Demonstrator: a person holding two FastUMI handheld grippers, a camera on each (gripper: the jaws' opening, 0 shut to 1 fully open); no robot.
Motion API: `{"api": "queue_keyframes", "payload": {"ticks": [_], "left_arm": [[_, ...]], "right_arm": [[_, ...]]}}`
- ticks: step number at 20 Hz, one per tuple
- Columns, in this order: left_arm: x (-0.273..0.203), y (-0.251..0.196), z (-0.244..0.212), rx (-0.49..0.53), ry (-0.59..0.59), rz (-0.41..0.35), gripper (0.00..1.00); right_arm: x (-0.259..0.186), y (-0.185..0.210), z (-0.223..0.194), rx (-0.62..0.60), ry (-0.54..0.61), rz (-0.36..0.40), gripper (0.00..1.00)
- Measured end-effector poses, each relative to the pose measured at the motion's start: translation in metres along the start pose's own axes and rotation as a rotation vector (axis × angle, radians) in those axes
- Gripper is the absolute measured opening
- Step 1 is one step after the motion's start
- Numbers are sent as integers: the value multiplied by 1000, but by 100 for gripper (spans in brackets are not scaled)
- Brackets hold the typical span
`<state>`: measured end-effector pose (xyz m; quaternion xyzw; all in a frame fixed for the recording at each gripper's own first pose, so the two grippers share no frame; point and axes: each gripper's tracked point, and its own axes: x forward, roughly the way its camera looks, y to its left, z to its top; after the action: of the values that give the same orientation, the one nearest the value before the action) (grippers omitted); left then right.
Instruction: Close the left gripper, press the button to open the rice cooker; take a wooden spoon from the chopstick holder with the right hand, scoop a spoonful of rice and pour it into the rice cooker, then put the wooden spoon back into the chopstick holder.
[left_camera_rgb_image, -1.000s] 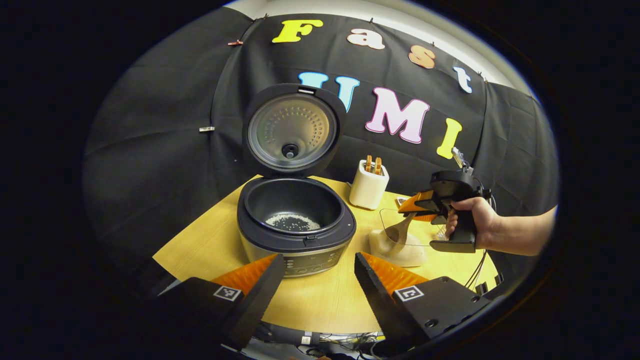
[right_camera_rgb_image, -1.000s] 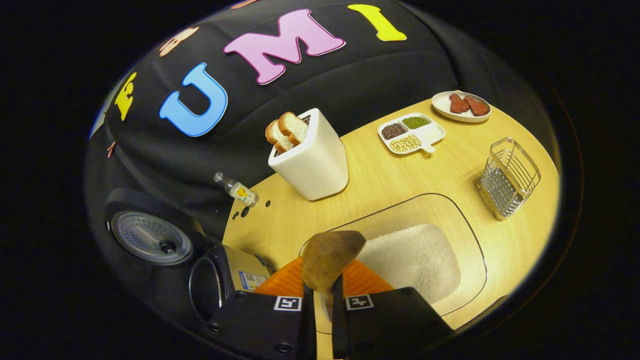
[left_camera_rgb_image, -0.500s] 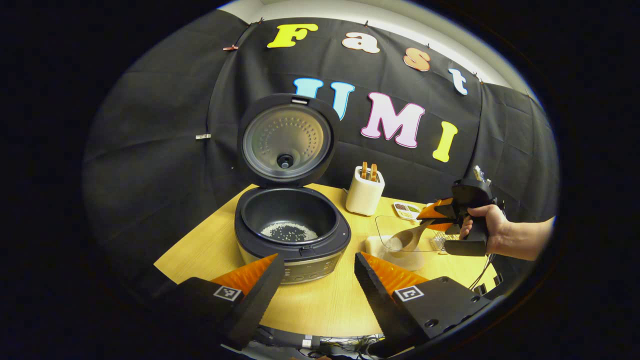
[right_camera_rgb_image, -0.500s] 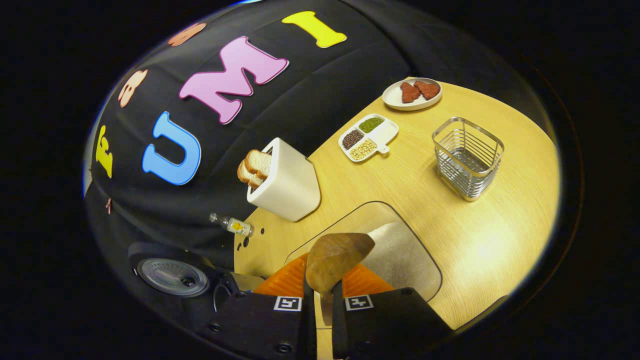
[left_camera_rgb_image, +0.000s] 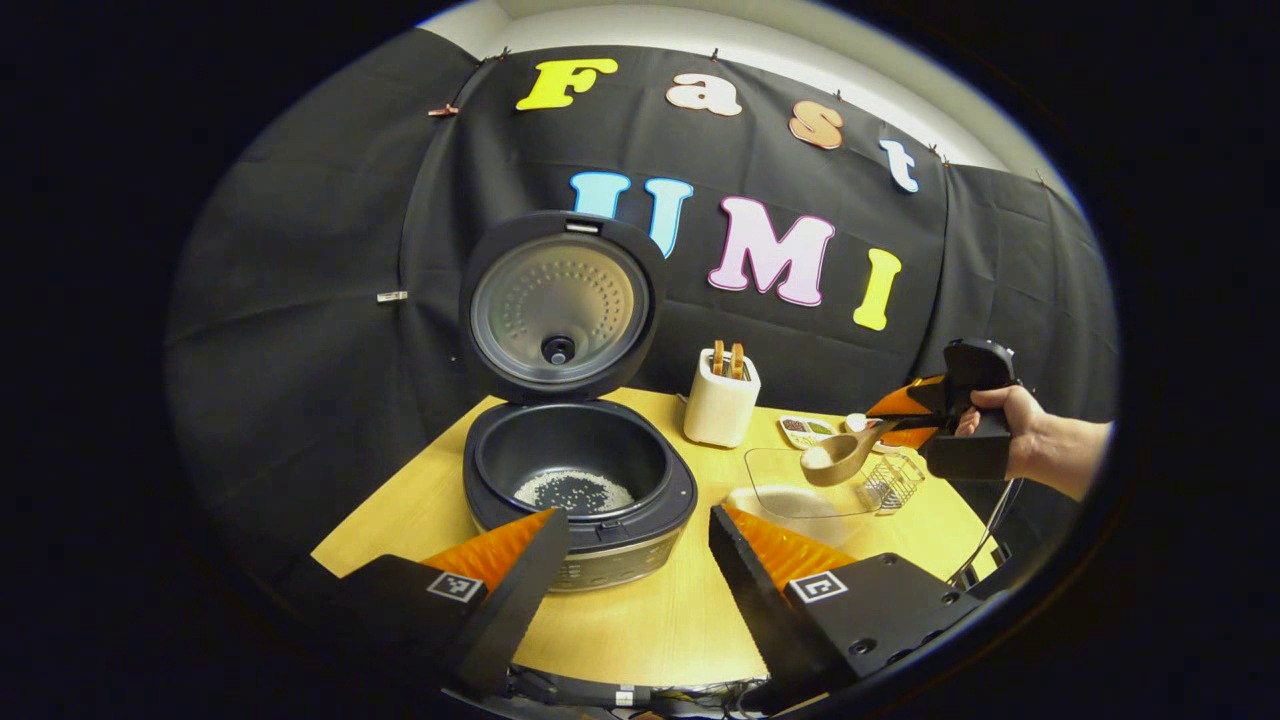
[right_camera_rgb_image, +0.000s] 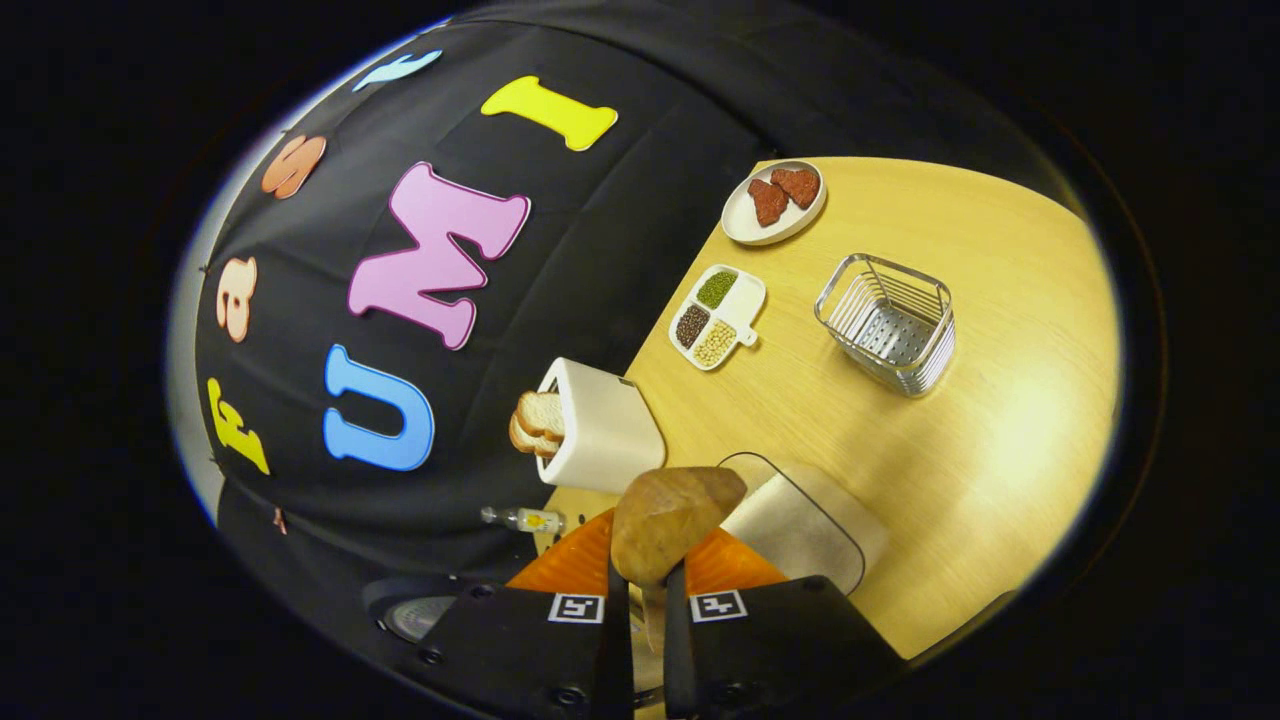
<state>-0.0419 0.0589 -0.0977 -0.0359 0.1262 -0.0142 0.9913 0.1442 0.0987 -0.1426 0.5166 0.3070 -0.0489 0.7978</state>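
The black rice cooker (left_camera_rgb_image: 580, 495) stands open, lid (left_camera_rgb_image: 556, 306) upright, with a little rice (left_camera_rgb_image: 572, 491) at the bottom of its pot. My left gripper (left_camera_rgb_image: 635, 560) is open, low in front of the cooker. My right gripper (left_camera_rgb_image: 915, 412) is shut on the wooden spoon (left_camera_rgb_image: 838, 459), whose bowl hangs above the clear rice container (left_camera_rgb_image: 800, 488), right of the cooker. In the right gripper view the spoon's bowl (right_camera_rgb_image: 672, 522) sticks up between the closed fingers of the right gripper (right_camera_rgb_image: 642, 600), over the rice container (right_camera_rgb_image: 800, 525). The wire chopstick holder (right_camera_rgb_image: 888, 322) stands empty on the table.
A white toaster (left_camera_rgb_image: 720, 396) with bread slices stands behind the container. A divided dish of beans (right_camera_rgb_image: 716, 315) and a plate with two red pieces (right_camera_rgb_image: 773, 194) lie at the far side of the wooden table (right_camera_rgb_image: 1000, 420). A small bottle (right_camera_rgb_image: 525, 519) lies near the toaster.
The right gripper has lifted the spoon out of the rice container and rolled, so its view has turned. The left gripper has drawn back a little; the cooker looks smaller.
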Motion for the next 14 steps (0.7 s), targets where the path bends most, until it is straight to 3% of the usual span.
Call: {"api": "queue_keyframes", "payload": {"ticks": [5, 14], "left_arm": [[-2, 21, 2, -37, -15, 41, 95], [-7, 65, 3, -150, -47, 133, 95]], "right_arm": [[-2, 58, -27, 9, 55, 97, 17], [6, 172, -122, -264, 173, 273, 16]]}}
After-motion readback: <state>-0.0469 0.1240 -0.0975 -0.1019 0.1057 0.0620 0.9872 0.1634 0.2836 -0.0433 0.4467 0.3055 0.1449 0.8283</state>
